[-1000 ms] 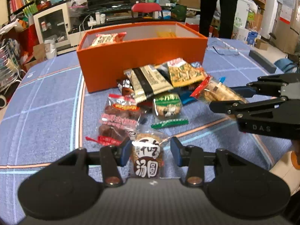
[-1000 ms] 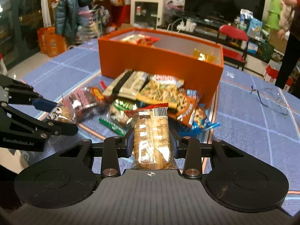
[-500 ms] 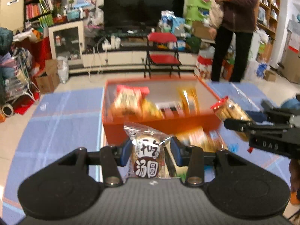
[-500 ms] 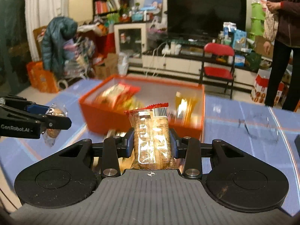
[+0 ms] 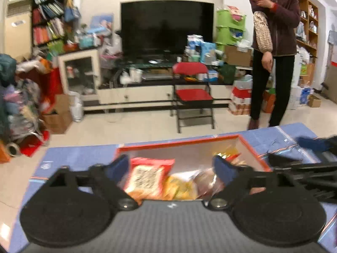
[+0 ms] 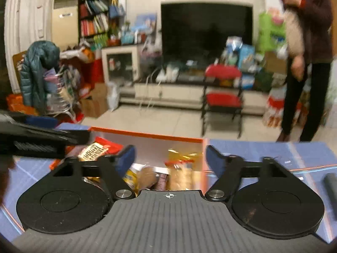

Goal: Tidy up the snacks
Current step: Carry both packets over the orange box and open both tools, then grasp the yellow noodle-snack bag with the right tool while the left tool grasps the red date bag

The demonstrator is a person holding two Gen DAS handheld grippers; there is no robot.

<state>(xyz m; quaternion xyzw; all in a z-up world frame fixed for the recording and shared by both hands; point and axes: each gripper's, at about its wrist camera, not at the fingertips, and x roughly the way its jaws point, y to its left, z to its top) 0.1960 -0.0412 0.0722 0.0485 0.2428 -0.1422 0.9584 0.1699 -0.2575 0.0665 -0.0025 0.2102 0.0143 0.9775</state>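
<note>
Both claws were parked over the orange box (image 5: 250,147), and both were spread wide with nothing pinched between the blue pads. In the left wrist view the left gripper (image 5: 170,167) had its fingers splayed either side of a red-topped packet (image 5: 150,177) lying inside the box, with a yellow packet (image 5: 181,186) just at its 3 o'clock and a clear-wrapped brownish one (image 5: 207,182) beyond that. The right gripper (image 6: 170,158) was spread the same way above a golden cracker bag (image 6: 182,175) near the right wall of the box. The other tool showed at 9 o'clock in that view, and a dark gripper showed at 3 o'clock in the left one, so the two sat close side by side.

My read: this was the drop-off bit, snacks down in the box and claws let go. Both views were pretty blurry, so I couldn't tell exactly which packet was which.

To do it well, I'd say lift straight up before swinging back, so a pad doesn't snag a wrapper and drag it out over the rim. Also keep the two tools apart on the way out; they looked close enough to clip each other. A person (image 5: 273,50) stood at about 1 o'clock, well clear of the blue tablecloth (image 5: 80,156).
</note>
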